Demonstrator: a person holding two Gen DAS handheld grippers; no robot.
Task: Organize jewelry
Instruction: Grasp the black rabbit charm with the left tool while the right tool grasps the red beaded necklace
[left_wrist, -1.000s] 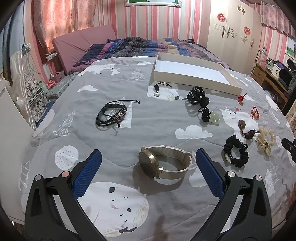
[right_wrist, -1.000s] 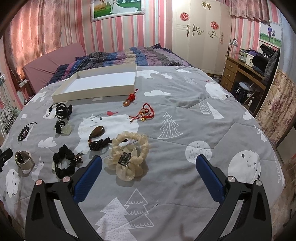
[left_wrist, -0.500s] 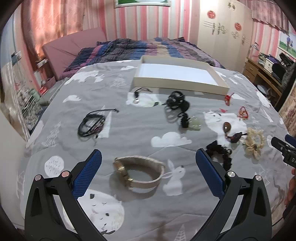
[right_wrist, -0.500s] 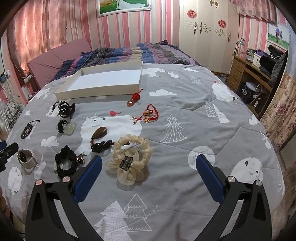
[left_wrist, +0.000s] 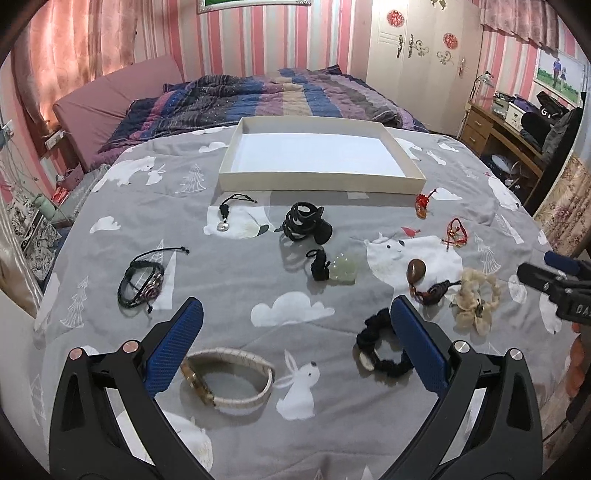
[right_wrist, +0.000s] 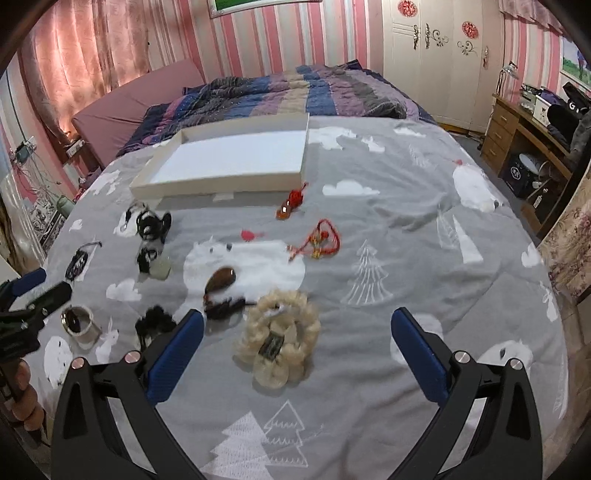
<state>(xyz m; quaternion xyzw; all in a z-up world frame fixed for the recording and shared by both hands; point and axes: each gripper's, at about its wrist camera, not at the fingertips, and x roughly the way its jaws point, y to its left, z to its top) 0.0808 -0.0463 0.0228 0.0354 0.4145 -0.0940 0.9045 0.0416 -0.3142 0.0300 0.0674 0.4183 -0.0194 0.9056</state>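
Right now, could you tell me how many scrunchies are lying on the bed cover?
2. The black scrunchie lies near the front, beside the watch; the cream scrunchie lies further right, next to the brown pendant. None looks hidden.

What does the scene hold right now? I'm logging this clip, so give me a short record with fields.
surface: grey bedspread with white animal and tree prints
container: shallow white rectangular box, nothing inside
left gripper: open, empty
right gripper: open, empty
nearest left gripper: gold watch with beige band
nearest right gripper: cream ruffled scrunchie
also loose: black scrunchie, black claw clip, red cord bracelet
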